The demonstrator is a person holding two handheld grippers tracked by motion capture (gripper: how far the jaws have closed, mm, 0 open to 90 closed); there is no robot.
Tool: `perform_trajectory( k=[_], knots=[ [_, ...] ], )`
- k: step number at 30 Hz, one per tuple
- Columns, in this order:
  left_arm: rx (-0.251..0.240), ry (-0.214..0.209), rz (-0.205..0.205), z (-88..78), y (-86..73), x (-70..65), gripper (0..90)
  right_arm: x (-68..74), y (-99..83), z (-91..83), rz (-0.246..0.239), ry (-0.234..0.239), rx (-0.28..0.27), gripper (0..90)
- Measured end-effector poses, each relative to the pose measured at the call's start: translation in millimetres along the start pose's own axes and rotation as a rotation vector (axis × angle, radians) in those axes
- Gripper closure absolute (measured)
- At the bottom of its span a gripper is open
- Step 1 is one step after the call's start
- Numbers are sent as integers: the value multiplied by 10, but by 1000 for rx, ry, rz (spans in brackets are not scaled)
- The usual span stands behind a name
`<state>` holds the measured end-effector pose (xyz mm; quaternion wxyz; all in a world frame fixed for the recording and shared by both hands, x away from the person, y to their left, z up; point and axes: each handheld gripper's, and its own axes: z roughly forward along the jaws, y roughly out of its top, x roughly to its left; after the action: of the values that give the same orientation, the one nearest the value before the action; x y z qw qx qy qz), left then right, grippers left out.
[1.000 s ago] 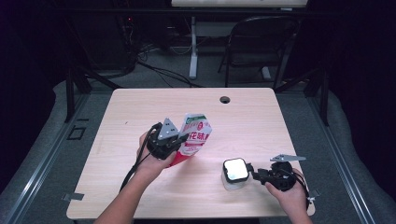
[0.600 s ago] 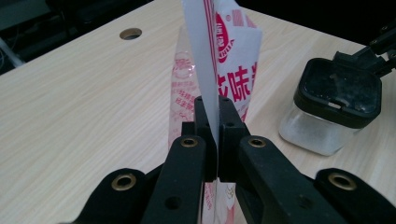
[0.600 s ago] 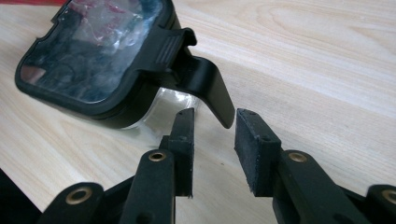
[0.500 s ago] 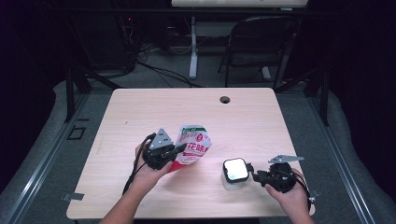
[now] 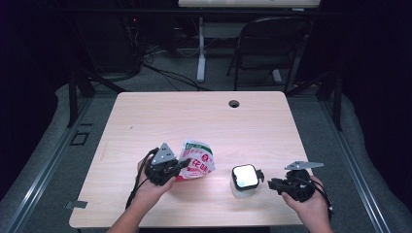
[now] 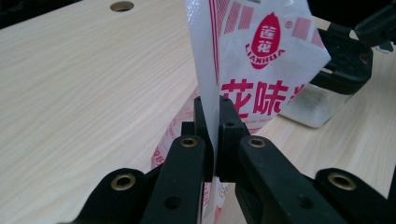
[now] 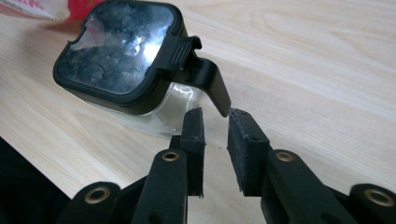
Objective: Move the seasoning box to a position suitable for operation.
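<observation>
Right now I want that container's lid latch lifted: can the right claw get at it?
Probably yes. The right claw sits just short of the raised black latch of the container, jaws apart with nothing between them, and only bare table around it.

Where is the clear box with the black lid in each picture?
High view: the box stands low and right of middle on the table.
Left gripper view: at the right edge, partly behind the red and white bag.
Right gripper view: upper left, just beyond the right tool.
Shared landmark: the bag beside it.
</observation>
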<state>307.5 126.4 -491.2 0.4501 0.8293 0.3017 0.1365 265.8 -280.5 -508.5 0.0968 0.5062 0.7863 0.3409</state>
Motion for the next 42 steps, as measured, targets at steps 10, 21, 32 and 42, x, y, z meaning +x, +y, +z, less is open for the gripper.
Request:
perform_trajectory(
  k=[10, 21, 32, 42],
  knots=[
    [5, -57, -48, 67, -304, -91, 900, 72, 61, -71, -7, 0, -43, 755],
    [-6, -71, -72, 64, -365, -134, 900, 151, 176, -115, -40, -8, -78, 761],
    [7, -79, -36, 43, -429, -231, 873, 433, 427, -3, -131, 52, -90, 777],
    [25, -92, -27, 45, -509, -329, 861, 734, 686, 250, -193, 158, -88, 778]
  ],
)
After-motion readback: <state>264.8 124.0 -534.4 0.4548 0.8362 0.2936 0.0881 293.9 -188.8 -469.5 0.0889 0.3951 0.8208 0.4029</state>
